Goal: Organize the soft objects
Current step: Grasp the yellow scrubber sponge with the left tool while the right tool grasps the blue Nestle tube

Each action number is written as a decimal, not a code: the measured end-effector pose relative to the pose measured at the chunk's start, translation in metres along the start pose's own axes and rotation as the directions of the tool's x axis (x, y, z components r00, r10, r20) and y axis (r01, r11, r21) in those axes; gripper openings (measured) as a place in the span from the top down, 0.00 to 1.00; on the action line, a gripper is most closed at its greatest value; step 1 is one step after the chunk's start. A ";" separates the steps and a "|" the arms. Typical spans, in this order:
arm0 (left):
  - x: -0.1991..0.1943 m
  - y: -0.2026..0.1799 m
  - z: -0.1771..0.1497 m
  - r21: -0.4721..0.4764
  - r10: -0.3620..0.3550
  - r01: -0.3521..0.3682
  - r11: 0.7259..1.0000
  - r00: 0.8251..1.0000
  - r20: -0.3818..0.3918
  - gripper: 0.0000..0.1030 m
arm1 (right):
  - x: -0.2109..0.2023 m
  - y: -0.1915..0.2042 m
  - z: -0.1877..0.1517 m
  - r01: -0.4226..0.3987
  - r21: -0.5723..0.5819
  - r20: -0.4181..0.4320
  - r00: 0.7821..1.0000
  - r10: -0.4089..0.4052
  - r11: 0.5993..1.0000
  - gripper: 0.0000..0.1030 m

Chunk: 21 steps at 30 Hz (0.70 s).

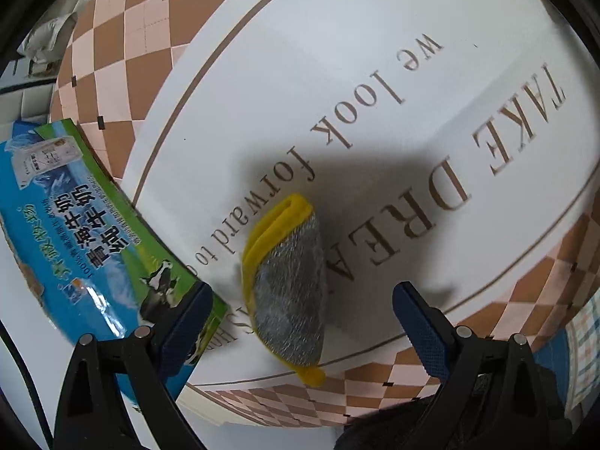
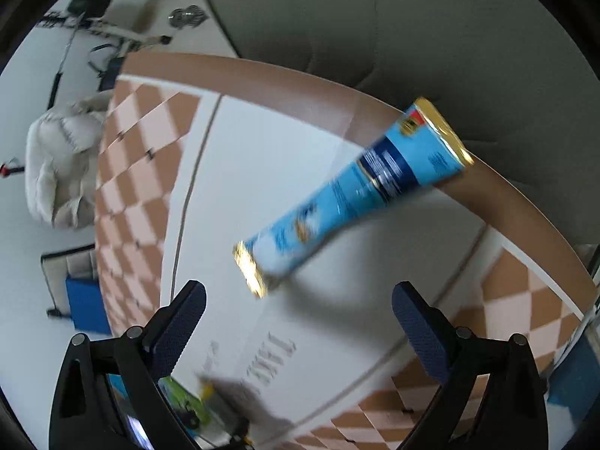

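Note:
In the left wrist view a yellow-edged grey scouring pad (image 1: 288, 292) lies on a white mat with brown lettering (image 1: 337, 75). My left gripper (image 1: 300, 307) is open and hovers just above the pad, its fingers on either side of it. A blue and green milk carton box (image 1: 86, 232) lies left of the pad. In the right wrist view a long light-blue soft packet with gold ends (image 2: 352, 195) lies on the mat (image 2: 262, 172). My right gripper (image 2: 298, 311) is open and empty, just short of the packet's near end.
The mat has a brown and pink checked border (image 1: 123, 48). A grey sofa (image 2: 375, 18) stands behind the table edge. A white cushion (image 2: 60, 165) and cables lie on the floor at left. The scouring pad and box show blurred at the bottom (image 2: 210, 393).

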<state>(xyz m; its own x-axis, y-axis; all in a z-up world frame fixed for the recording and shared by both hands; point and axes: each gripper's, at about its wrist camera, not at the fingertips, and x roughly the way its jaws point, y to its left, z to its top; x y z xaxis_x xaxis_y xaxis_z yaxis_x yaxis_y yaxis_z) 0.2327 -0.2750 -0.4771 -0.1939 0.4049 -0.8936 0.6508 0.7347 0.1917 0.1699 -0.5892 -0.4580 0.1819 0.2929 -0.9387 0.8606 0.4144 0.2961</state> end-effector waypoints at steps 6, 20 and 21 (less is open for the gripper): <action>0.008 0.008 0.006 -0.050 -0.057 0.055 0.997 0.998 -0.032 0.05 | 0.033 0.039 0.013 0.193 -0.141 0.002 0.981 -0.194 0.971 0.53; 0.037 0.016 -0.017 -0.167 -0.260 0.251 0.954 0.965 -0.038 0.48 | 0.068 0.091 -0.094 0.326 -0.722 0.035 0.898 -0.439 0.610 0.75; 0.037 0.016 -0.018 -0.164 -0.261 0.252 0.954 0.965 -0.033 0.48 | 0.069 0.091 -0.093 0.335 -0.716 0.042 0.897 -0.441 0.613 0.73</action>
<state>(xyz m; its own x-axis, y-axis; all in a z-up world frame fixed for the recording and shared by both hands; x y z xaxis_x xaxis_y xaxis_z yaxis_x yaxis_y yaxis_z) 0.2222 -0.2386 -0.4996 -0.3806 0.2170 -0.8989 0.4512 0.8921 0.0243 0.2164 -0.4509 -0.4793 -0.1965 0.0441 -0.9795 0.2481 0.9687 -0.0061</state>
